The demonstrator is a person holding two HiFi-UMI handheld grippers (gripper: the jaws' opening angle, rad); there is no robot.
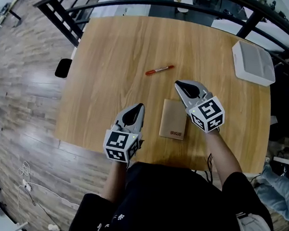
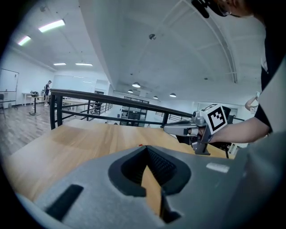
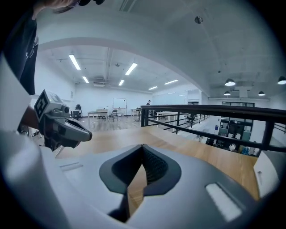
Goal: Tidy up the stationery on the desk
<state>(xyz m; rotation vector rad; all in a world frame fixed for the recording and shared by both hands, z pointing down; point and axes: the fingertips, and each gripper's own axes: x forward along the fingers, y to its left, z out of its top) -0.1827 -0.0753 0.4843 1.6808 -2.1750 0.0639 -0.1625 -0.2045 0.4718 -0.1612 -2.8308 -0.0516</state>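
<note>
— Wooden desk [image 1: 116, 47], tidy-up apparently at its approach stage: what do the tools hold?
— Nothing. Left gripper [image 1: 139, 108] and right gripper [image 1: 179, 85] hover with jaws together, a brown notebook [image 1: 173, 119] flat between them.
— Next?
— Probably opening over the red pen [image 1: 159, 70], just beyond the right tips; a white box [image 1: 252, 62] waits farther right.

No wording can be read for certain. The brown notebook [image 1: 174, 119], lying on the surface [image 1: 116, 47] low in the middle of the frame, has a short line of red print near its lower edge, too small to make out. The cubes on the left gripper [image 1: 141, 106] and the right gripper [image 1: 177, 83] bear only black-and-white square patterns.
</note>
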